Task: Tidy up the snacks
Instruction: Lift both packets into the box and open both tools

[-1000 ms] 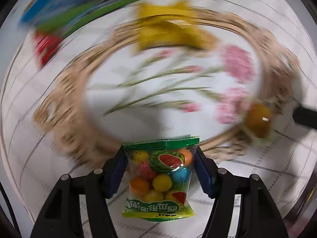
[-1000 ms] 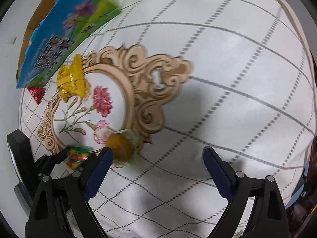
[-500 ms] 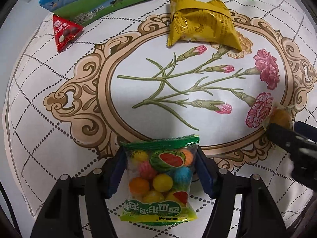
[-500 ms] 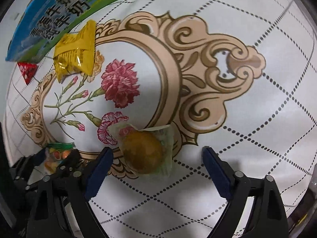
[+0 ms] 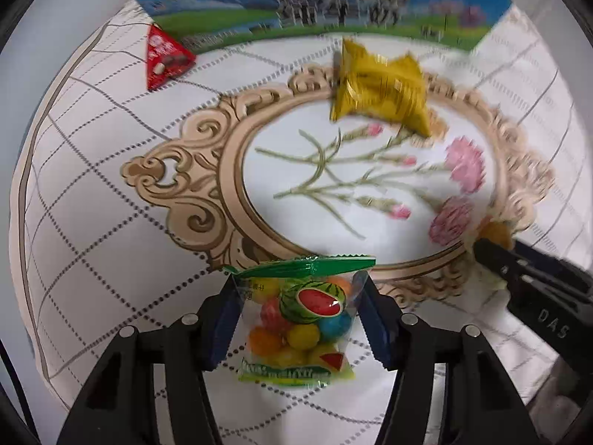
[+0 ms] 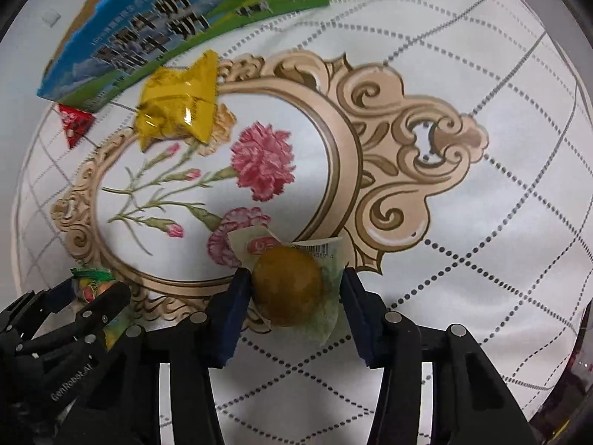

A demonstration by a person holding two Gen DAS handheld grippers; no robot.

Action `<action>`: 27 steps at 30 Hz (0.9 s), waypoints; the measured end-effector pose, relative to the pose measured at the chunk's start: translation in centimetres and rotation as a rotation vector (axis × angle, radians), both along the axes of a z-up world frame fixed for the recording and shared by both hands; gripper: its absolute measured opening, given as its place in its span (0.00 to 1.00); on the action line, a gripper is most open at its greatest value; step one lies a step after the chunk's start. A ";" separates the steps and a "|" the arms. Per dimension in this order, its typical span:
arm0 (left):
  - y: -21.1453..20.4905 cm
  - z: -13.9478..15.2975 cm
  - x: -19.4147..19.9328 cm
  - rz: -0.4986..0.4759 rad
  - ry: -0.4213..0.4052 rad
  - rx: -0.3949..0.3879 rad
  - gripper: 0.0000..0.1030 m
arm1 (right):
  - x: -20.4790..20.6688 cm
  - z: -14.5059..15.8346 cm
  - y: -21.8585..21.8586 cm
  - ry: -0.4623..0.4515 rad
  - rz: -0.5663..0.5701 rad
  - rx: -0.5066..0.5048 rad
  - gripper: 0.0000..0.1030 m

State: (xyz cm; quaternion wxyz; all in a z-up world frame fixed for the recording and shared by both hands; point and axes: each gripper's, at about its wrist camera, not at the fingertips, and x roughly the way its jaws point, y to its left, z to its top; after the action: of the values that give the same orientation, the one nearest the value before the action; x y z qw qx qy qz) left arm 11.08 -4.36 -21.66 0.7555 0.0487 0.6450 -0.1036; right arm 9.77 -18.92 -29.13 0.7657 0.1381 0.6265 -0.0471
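Note:
My left gripper (image 5: 298, 289) points down at the table, and its jaws are closing on a clear candy bag (image 5: 296, 326) of coloured balls with a green top, pressed between the blue pads. The same bag (image 6: 89, 278) shows small in the right wrist view, at the lower left. My right gripper (image 6: 292, 278) is closing its jaws on a round brown snack (image 6: 287, 289) in a clear wrapper, with both pads against the wrapper's sides. In the left wrist view, that snack (image 5: 494, 231) peeks out past the right gripper's fingertips.
A yellow packet (image 5: 378, 89) lies on the flowered tablecloth (image 5: 111, 241) near the far edge. A red triangular packet (image 5: 165, 57) sits to its left. Behind both stands a blue-and-green milk carton box (image 5: 315, 15). The cloth's edge runs along the left.
The right gripper slid over the brown snack and its jaws came in from wide apart to the wrapper's sides. The left gripper rose with the candy bag and squeezed it narrower.

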 end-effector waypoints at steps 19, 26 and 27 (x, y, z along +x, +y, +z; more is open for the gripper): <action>-0.9 15.4 21.8 0.027 -0.220 -0.246 0.51 | 16.3 17.6 -1.2 -0.294 0.069 0.160 0.50; -3.9 14.3 31.7 -0.004 -0.192 -0.176 0.51 | 23.7 15.9 -2.1 -0.218 0.047 0.133 0.50; -4.3 13.6 32.8 -0.007 -0.176 -0.176 0.51 | 24.4 15.4 -2.2 -0.203 0.043 0.124 0.50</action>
State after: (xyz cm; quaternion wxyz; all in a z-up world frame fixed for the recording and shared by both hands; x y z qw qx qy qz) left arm 43.92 -8.66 -8.11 0.8102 -0.0066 0.5644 -0.1579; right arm 34.19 -21.17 -13.76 0.8159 0.1758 0.5504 0.0227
